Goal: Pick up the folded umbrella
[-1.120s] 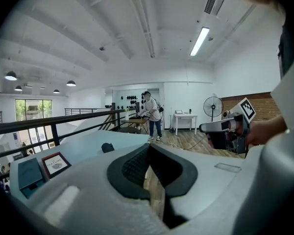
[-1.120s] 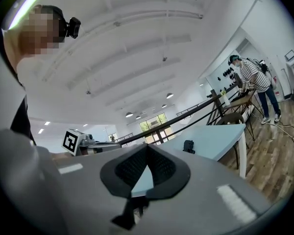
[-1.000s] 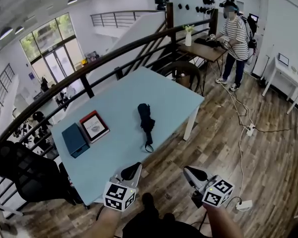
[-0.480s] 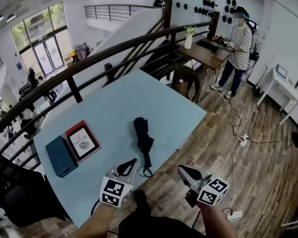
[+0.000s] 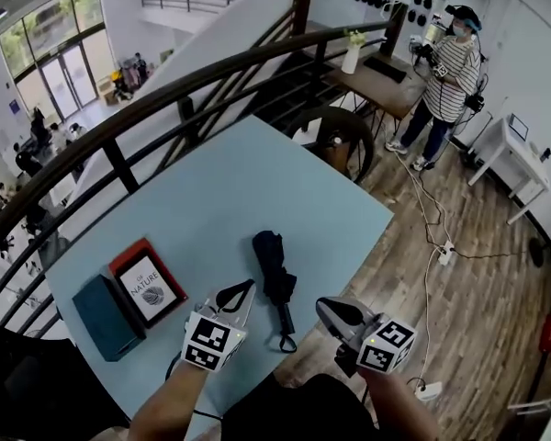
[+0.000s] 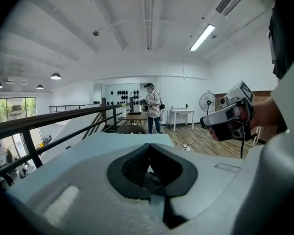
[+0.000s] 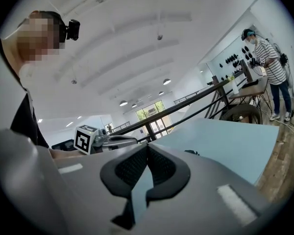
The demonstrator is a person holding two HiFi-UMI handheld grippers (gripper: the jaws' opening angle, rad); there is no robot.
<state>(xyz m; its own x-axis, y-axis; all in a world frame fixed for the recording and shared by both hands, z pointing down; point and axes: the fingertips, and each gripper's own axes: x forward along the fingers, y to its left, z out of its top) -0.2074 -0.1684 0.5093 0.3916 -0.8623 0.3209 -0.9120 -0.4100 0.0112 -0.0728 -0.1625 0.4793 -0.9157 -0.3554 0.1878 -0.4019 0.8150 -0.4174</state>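
Observation:
The folded black umbrella point(image 5: 275, 276) lies on the light blue table point(image 5: 211, 191) near its front edge, its wrist strap point(image 5: 286, 342) trailing toward me. My left gripper point(image 5: 236, 294) hovers just left of the umbrella's near end, jaws shut and empty. Over the table's front corner, right of the strap, my right gripper point(image 5: 329, 310) is also shut with nothing in it. Neither touches the umbrella. In the right gripper view the jaws point(image 7: 147, 150) meet, and the left gripper point(image 7: 112, 140) shows beyond them. The left gripper view shows the right gripper point(image 6: 226, 122) at the right.
A red-framed book point(image 5: 147, 288) and a teal box point(image 5: 106, 315) lie at the table's left. A dark railing point(image 5: 165, 95) runs behind the table. A person in a striped shirt point(image 5: 448, 67) stands by a wooden desk point(image 5: 376, 81). Cables and a power strip point(image 5: 427, 391) cross the wood floor.
Both grippers have come forward to the table's front edge, and now flank the umbrella's near end. The umbrella, book and box have not moved on the table.

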